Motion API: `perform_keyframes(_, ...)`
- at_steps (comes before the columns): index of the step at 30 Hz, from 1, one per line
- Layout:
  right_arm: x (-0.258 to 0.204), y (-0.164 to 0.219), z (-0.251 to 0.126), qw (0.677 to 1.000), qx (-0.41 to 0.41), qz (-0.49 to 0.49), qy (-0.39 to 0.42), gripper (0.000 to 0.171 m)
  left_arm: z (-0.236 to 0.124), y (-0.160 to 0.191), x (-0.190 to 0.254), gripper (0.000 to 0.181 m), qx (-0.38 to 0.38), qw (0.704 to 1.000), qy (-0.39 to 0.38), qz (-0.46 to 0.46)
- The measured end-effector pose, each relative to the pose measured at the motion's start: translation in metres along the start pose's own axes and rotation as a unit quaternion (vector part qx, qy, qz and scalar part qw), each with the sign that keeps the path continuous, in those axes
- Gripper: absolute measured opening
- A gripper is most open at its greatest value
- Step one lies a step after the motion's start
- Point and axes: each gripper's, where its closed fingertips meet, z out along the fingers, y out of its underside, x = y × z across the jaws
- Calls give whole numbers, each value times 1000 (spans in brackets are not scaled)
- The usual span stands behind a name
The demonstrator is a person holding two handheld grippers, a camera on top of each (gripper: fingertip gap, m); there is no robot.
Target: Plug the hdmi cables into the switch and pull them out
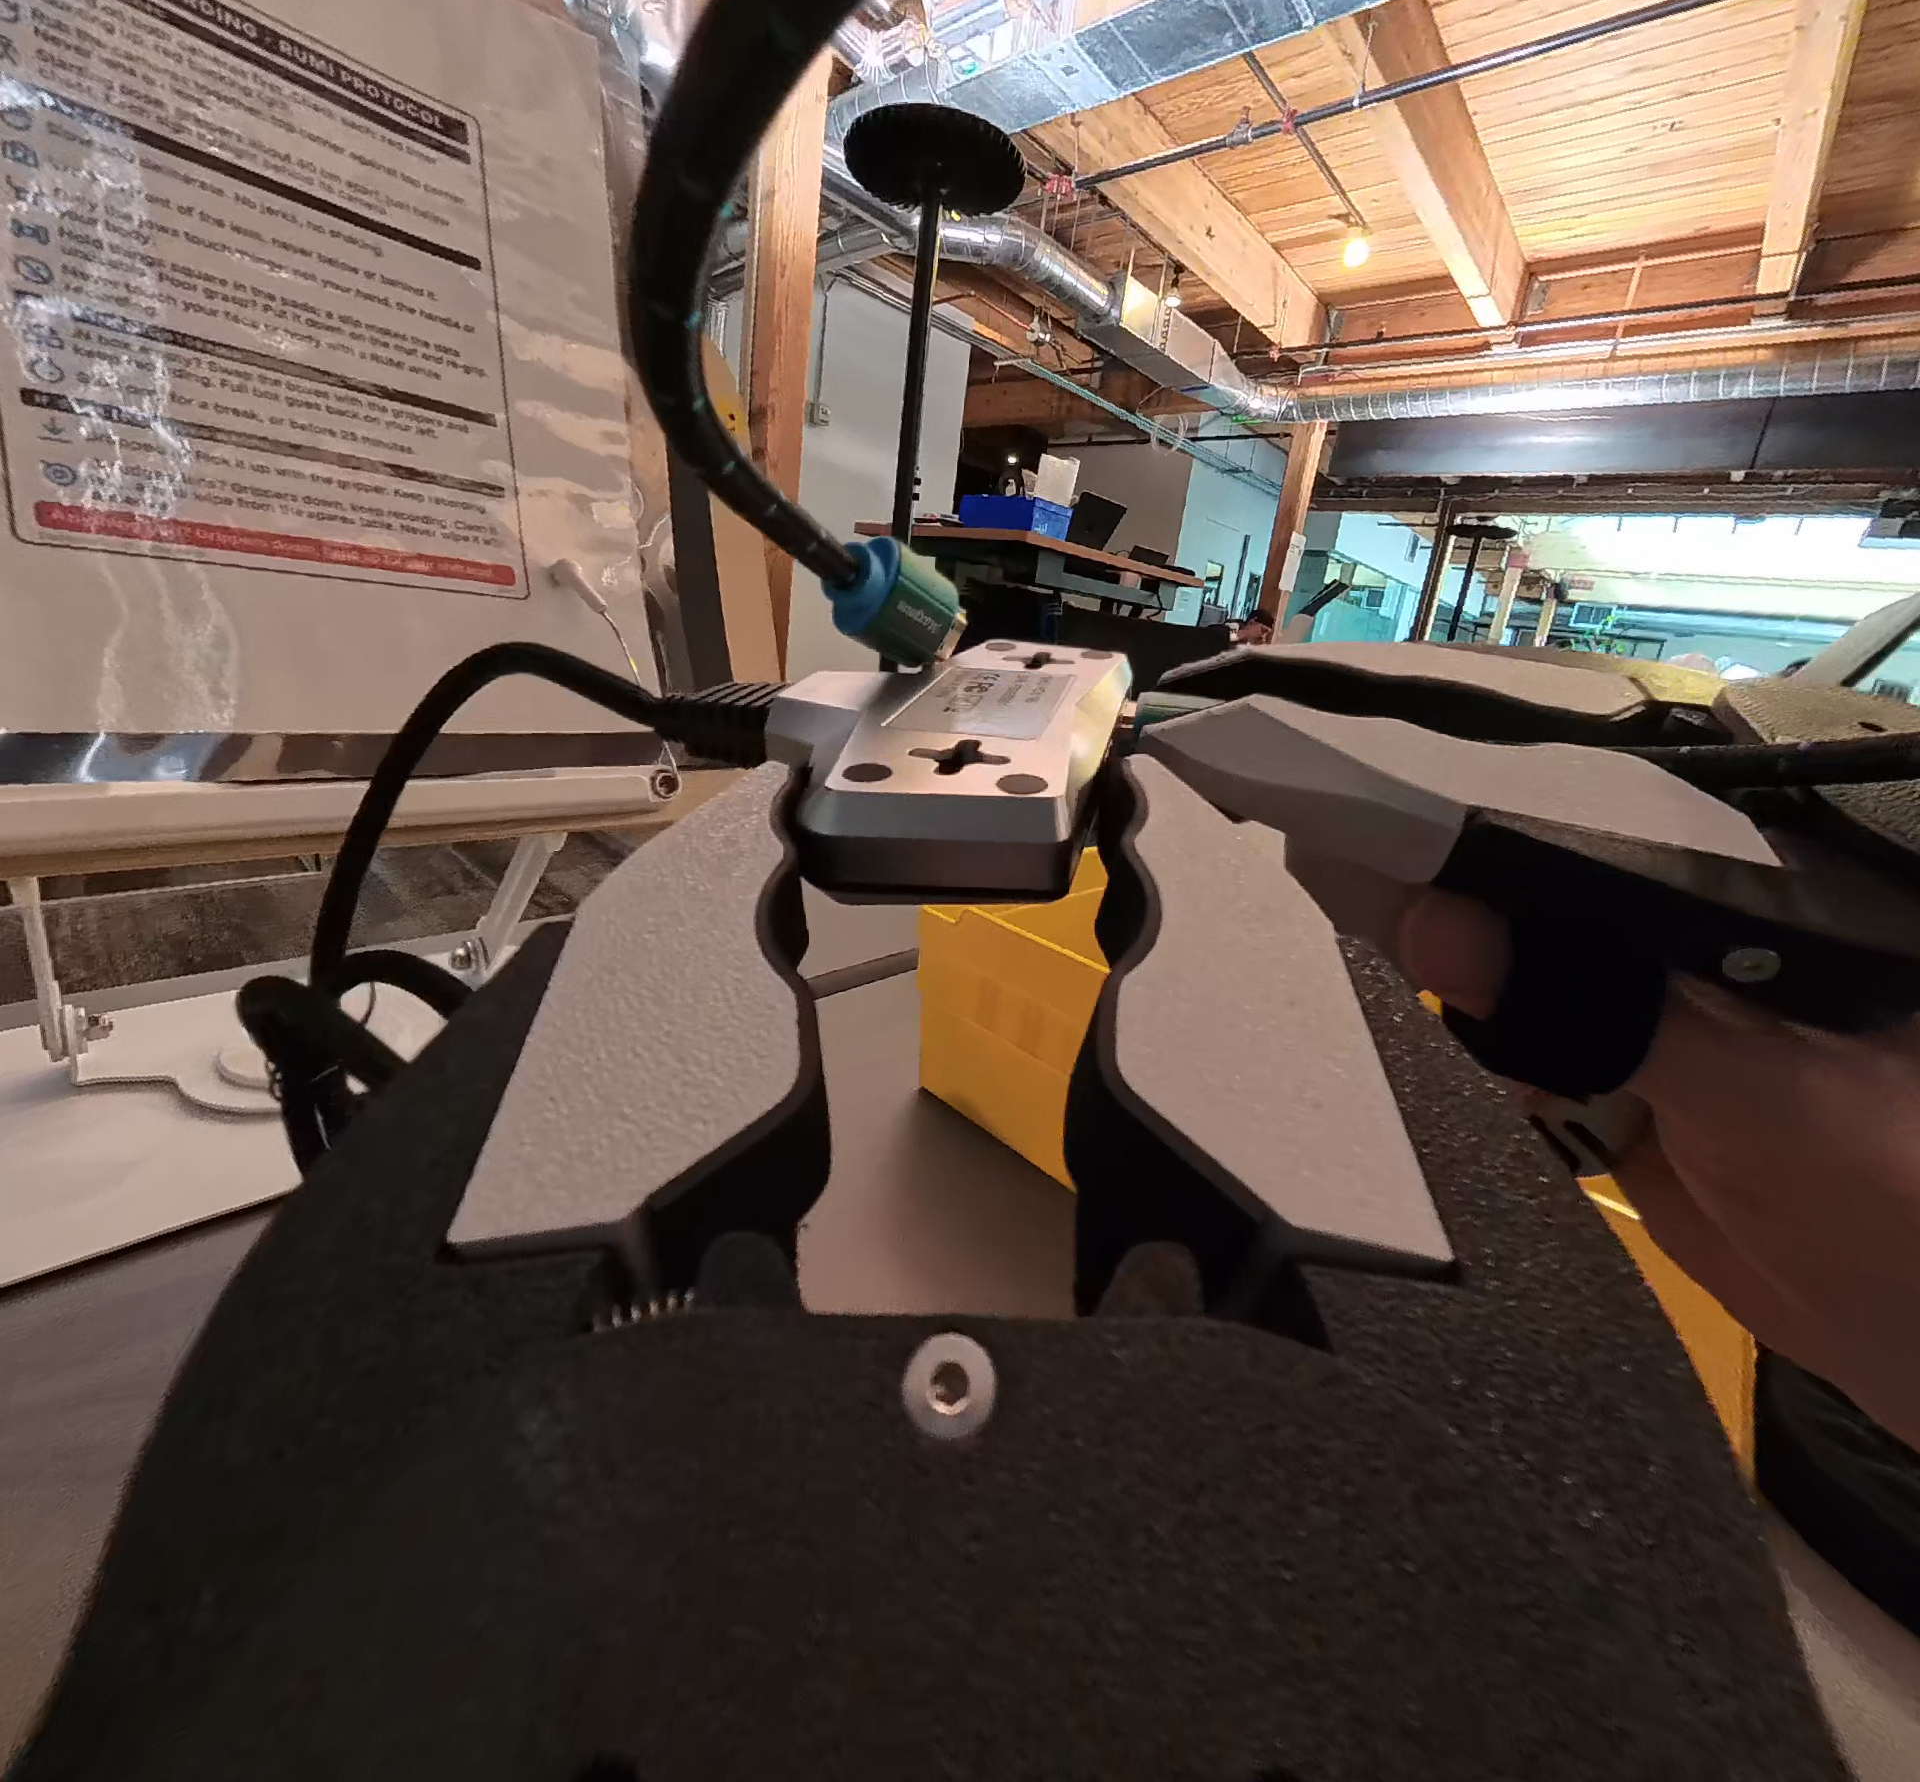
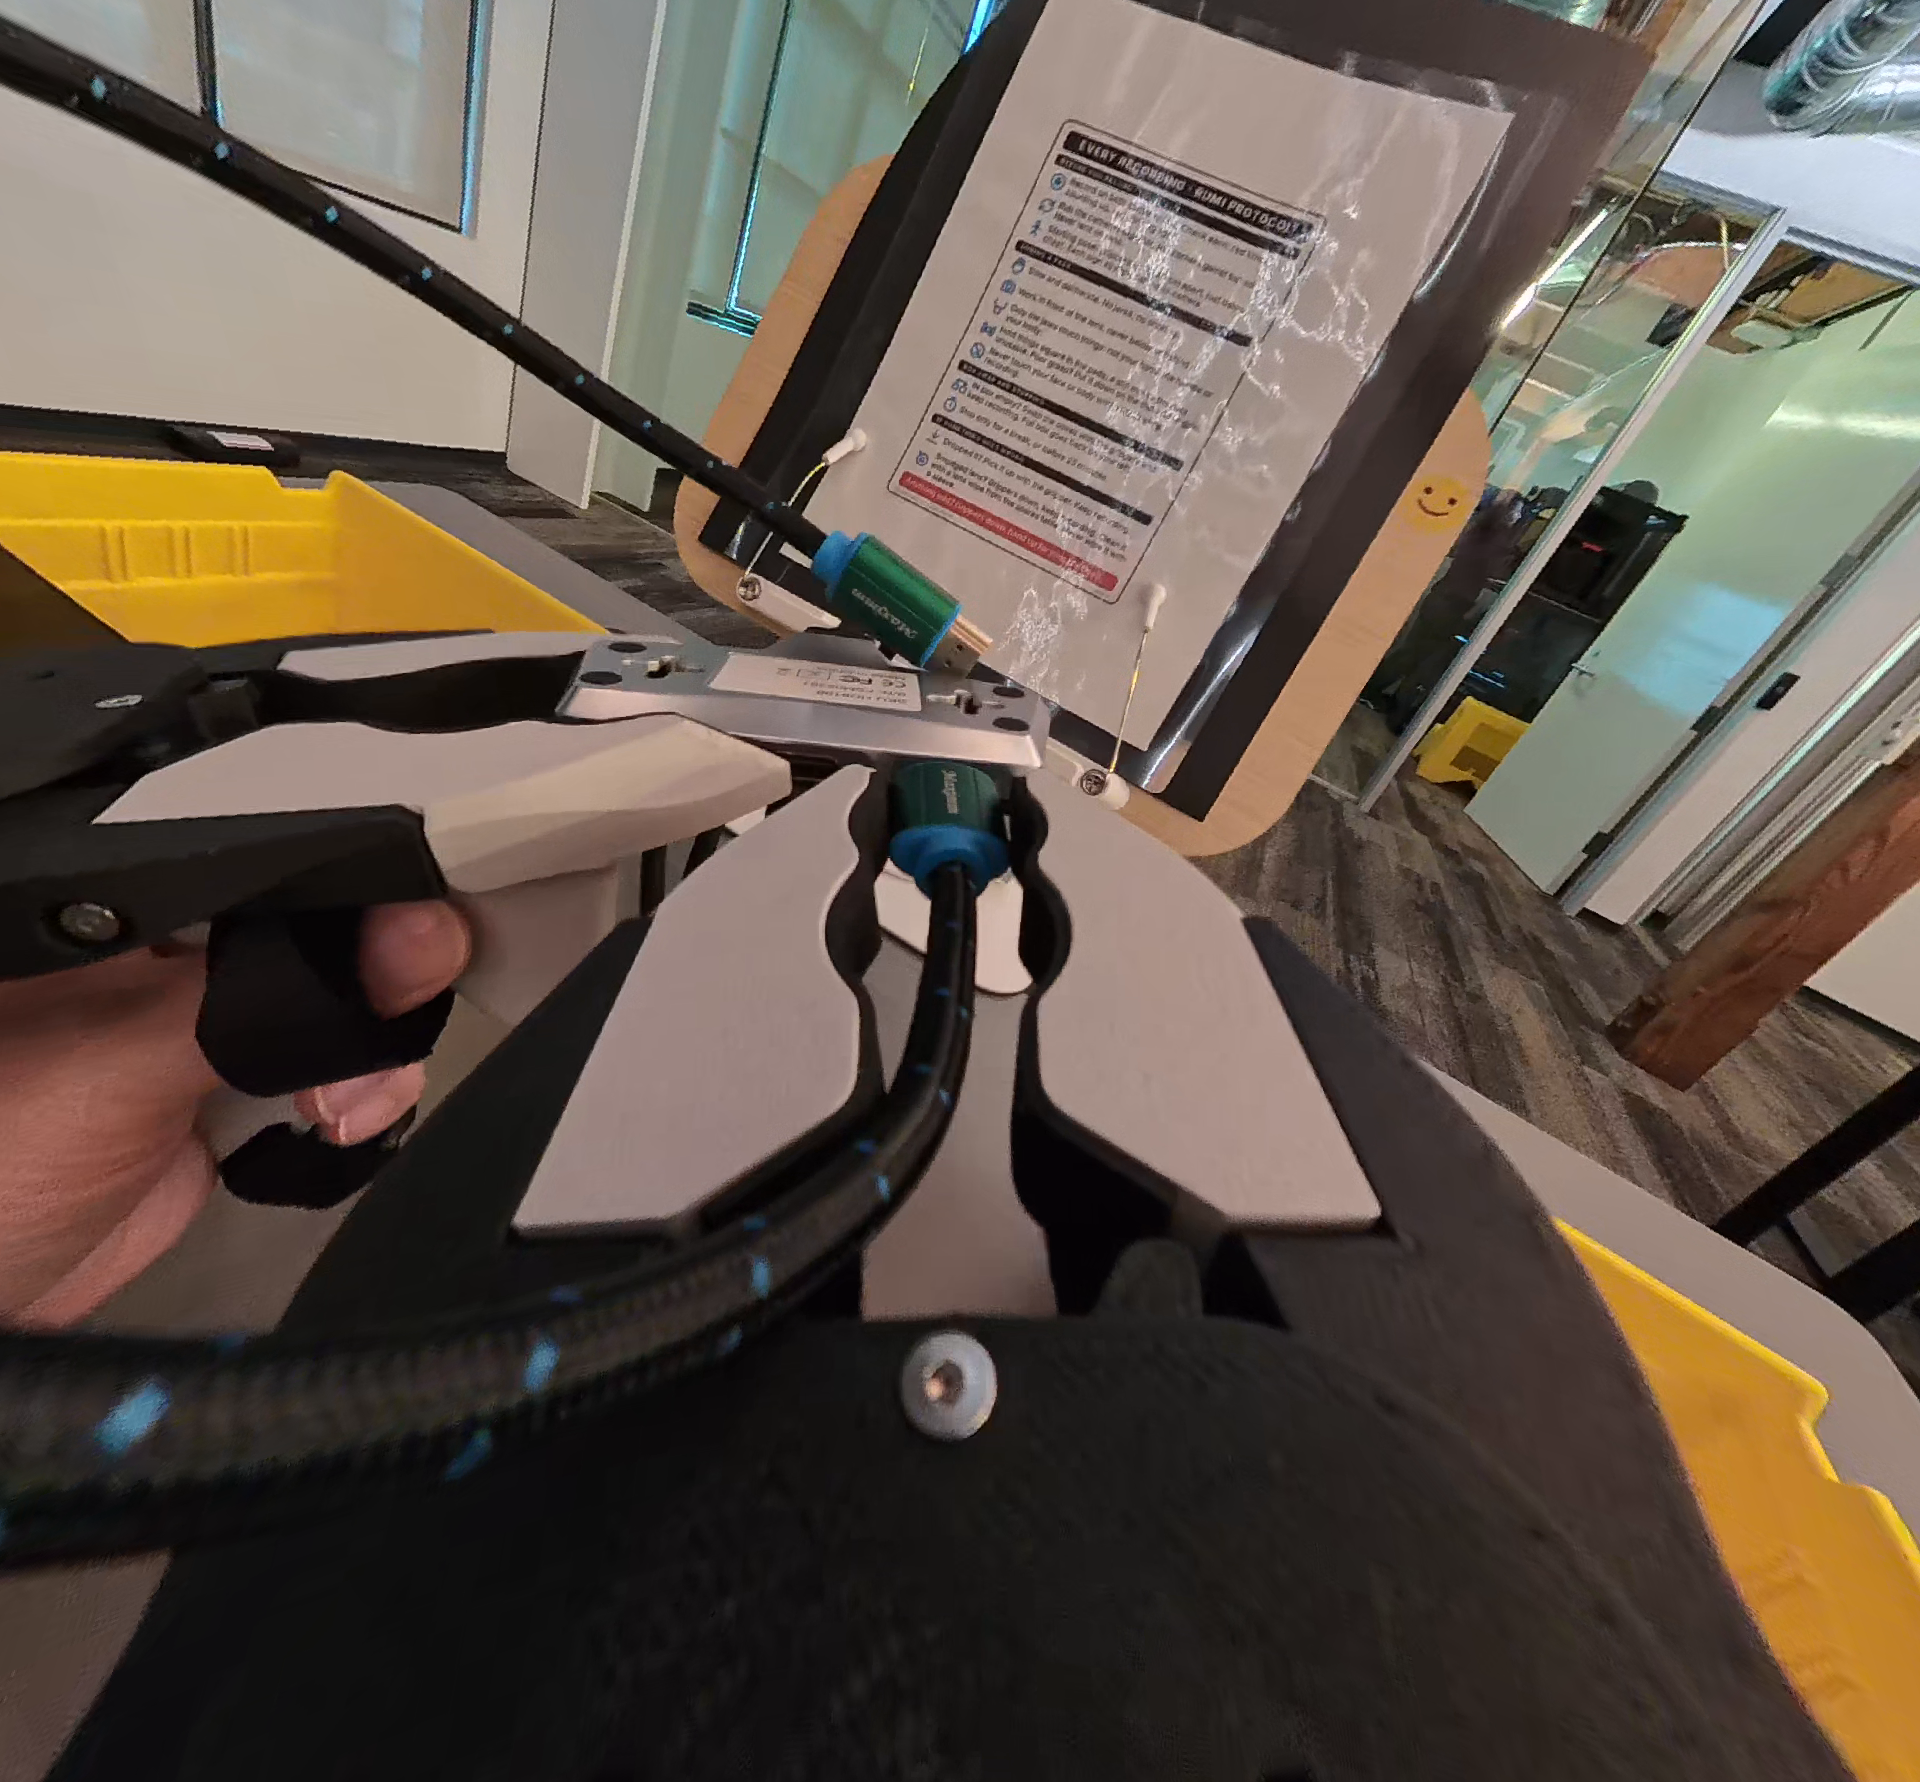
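My left gripper (image 1: 951, 797) is shut on the grey HDMI switch (image 1: 966, 756), held underside up above the table. A black cable with a grey plug (image 1: 727, 724) sits in the switch's left end. My right gripper (image 2: 945, 797) is shut on a green HDMI plug with a blue collar (image 2: 940, 797), pressed against the switch's edge (image 2: 831, 704); its tip is hidden there. A second green plug (image 2: 899, 610) hangs free over the switch with its gold tip bare; it also shows in the left wrist view (image 1: 904, 605). The right gripper (image 1: 1153, 714) reaches in from the right.
A yellow bin (image 1: 1008, 1005) stands on the table under the switch, and yellow bins (image 2: 260, 537) flank the right gripper. A board with a laminated instruction sheet (image 2: 1143, 382) stands close behind. A coil of black cable (image 1: 312, 1036) lies at the left by the board's white stand.
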Motion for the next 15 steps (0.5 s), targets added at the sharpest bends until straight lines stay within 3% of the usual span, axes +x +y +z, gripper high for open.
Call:
perform_keyframes(3, -4, 3, 3, 1000, -8, 21, -5, 29, -1, 0, -1, 54, 4, 1000, 0, -6)
perform_keyframes(5, -3, 12, 6, 999, -31, 40, 2, 22, -1, -1, -1, 54, 7, 1000, 2, -4)
perform_keyframes(8, -3, 2, -1, 999, 21, 42, 12, 21, -2, -5, 6, 54, 20, 1000, 19, -9)
perform_keyframes(15, -2, -5, -7, 998, 38, 13, 48, 28, -2, -6, 5, 54, 13, 1000, 14, -13)
